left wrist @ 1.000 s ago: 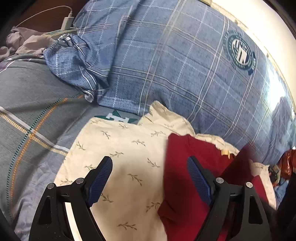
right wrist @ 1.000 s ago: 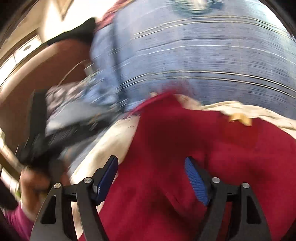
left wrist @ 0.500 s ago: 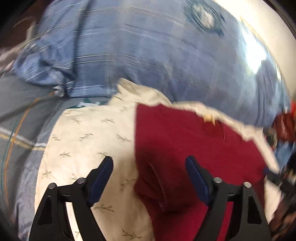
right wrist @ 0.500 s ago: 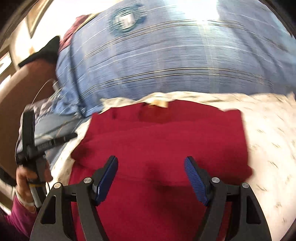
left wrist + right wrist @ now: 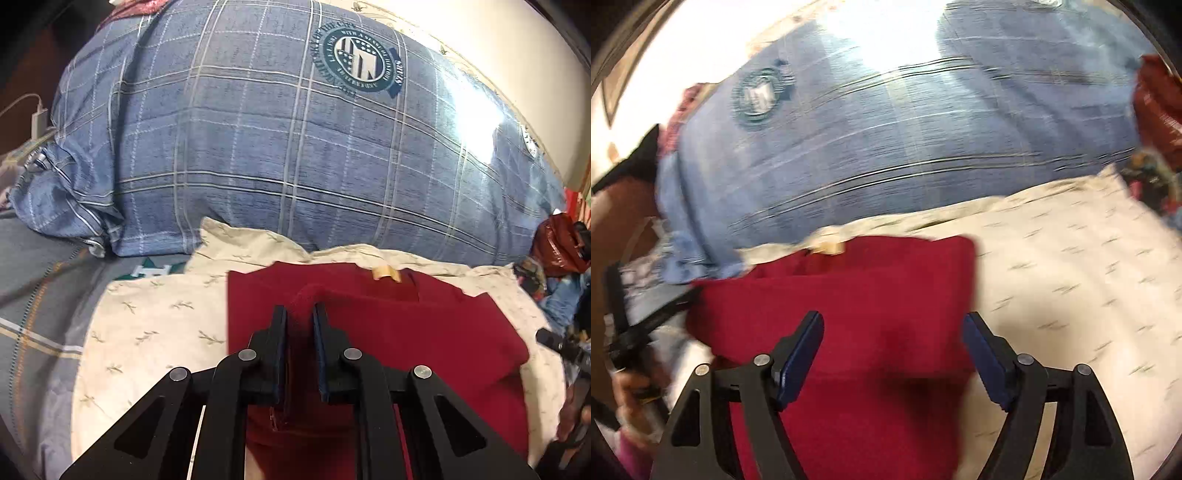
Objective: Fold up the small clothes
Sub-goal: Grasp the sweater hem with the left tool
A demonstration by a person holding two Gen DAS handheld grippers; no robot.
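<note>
A dark red garment [image 5: 406,325] lies flat on a cream cloth with a sprig print [image 5: 147,332], its tan neck label [image 5: 386,274] at the far edge. My left gripper [image 5: 300,310] is closing, and its pads pinch a raised ridge of the red fabric near the garment's left side. In the blurred right wrist view, my right gripper [image 5: 894,319] hovers over the red garment [image 5: 886,288] near its right edge. Its jaws are wide and still opening, and the pads press on nothing. The cream cloth [image 5: 1071,280] spreads to its right.
A big blue plaid pillow [image 5: 295,147] with a round crest rises right behind the garment. Grey striped bedding [image 5: 37,314] lies to the left, with a white charger [image 5: 37,120] beyond it. A shiny red bag [image 5: 557,243] and clutter sit at the right.
My left jaws went from wide apart to closed on a pinch of red fabric. The right gripper swung rightward across the garment to its right edge, staying open.
</note>
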